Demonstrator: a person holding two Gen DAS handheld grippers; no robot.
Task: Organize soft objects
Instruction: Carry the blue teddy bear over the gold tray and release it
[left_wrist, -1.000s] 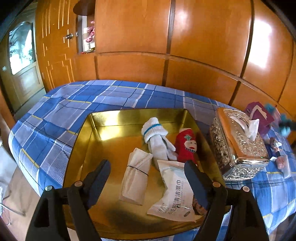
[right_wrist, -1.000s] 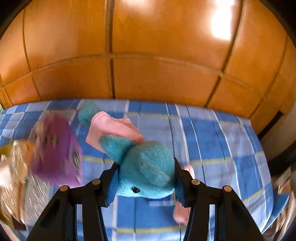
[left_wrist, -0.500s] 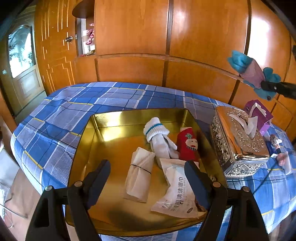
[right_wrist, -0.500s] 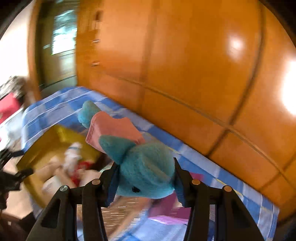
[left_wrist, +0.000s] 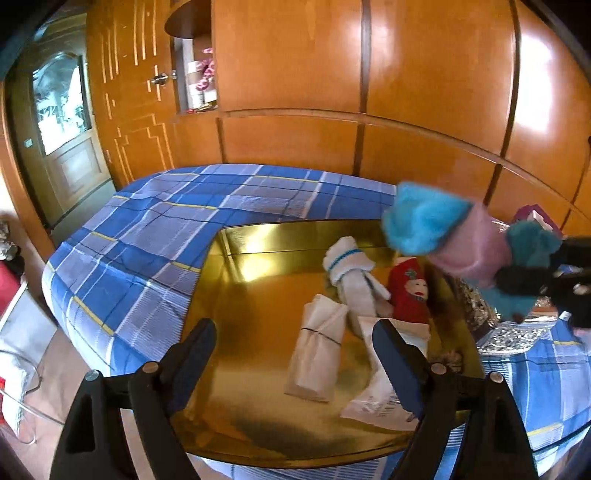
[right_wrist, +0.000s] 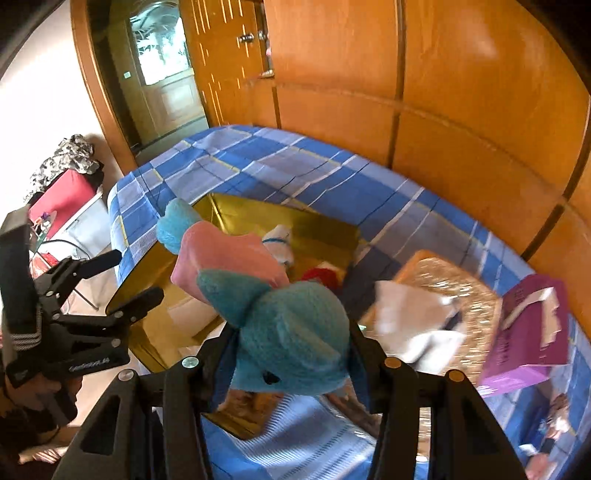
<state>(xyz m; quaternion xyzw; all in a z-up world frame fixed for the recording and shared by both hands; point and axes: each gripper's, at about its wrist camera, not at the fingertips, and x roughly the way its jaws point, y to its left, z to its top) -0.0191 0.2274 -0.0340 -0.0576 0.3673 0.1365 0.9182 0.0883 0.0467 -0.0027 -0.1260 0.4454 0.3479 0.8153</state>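
A teal plush toy (right_wrist: 291, 332) in a pink garment is clamped in my right gripper (right_wrist: 291, 343), which is shut on its head. In the left wrist view the plush toy (left_wrist: 461, 243) hangs over the right edge of the gold tray (left_wrist: 258, 295). In the tray lie a rolled white sock (left_wrist: 347, 269), a red sock (left_wrist: 410, 291), a banded white bundle (left_wrist: 317, 354) and a white wipes packet (left_wrist: 380, 398). My left gripper (left_wrist: 295, 362) hovers over the tray's near side. Its jaws are opening and nothing is between them.
The tray sits on a blue plaid cloth (left_wrist: 147, 240). An ornate silver tissue box (right_wrist: 443, 291) stands right of the tray, and a purple box (right_wrist: 528, 332) is beyond it. Wooden wall panels (left_wrist: 424, 110) close the far side, and the floor drops off at left.
My right gripper has carried the plush toy left, from over the plaid cloth to the tray's right edge, rolling as it went. The left gripper's jaws have spread slightly wider.
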